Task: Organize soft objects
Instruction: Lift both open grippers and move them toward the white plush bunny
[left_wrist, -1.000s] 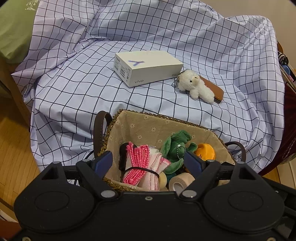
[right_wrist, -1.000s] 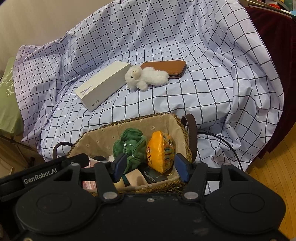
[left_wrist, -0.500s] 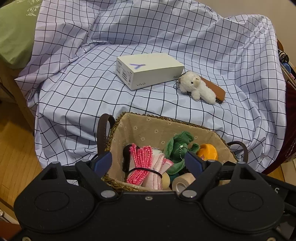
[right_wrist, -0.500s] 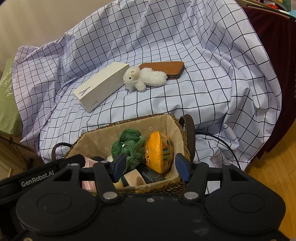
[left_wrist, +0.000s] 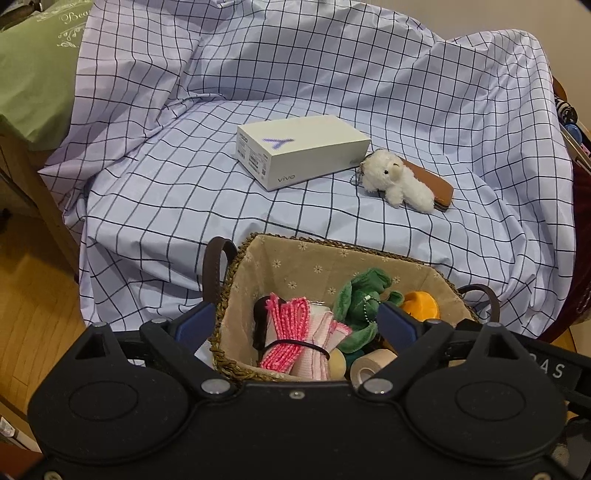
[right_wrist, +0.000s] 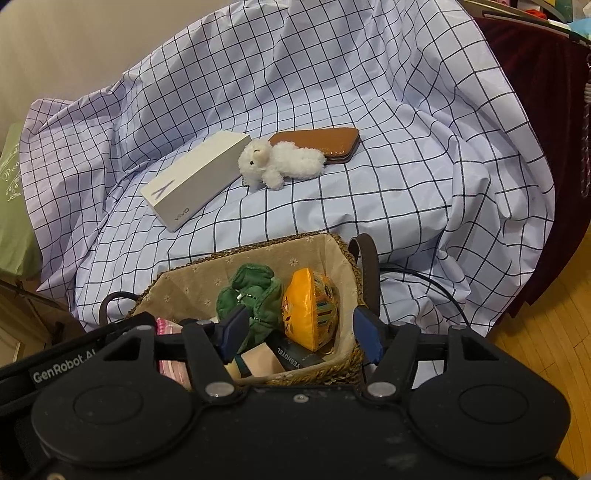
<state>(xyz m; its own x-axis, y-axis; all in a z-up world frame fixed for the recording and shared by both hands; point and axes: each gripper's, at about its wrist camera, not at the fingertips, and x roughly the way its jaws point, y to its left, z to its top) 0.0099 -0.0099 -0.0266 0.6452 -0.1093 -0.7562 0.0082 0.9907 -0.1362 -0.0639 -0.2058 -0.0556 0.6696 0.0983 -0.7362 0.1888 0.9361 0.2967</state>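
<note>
White plush lamb (left_wrist: 397, 181) fluffy, lying sideways across brown case (right_wrist: 321, 142)

A checked sheet (left_wrist: 332, 85) drapes an armchair on a wooden floor (right_wrist: 554, 314), before a beige wall (right_wrist: 74, 44).

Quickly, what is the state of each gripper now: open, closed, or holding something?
Left gripper: open, holding nothing, above the woven basket.
Right gripper: open, holding nothing, above the same basket.

White plush lamb (left_wrist: 397, 181) – green plush (left_wrist: 360, 302) – checked sheet (left_wrist: 332, 74)
</note>
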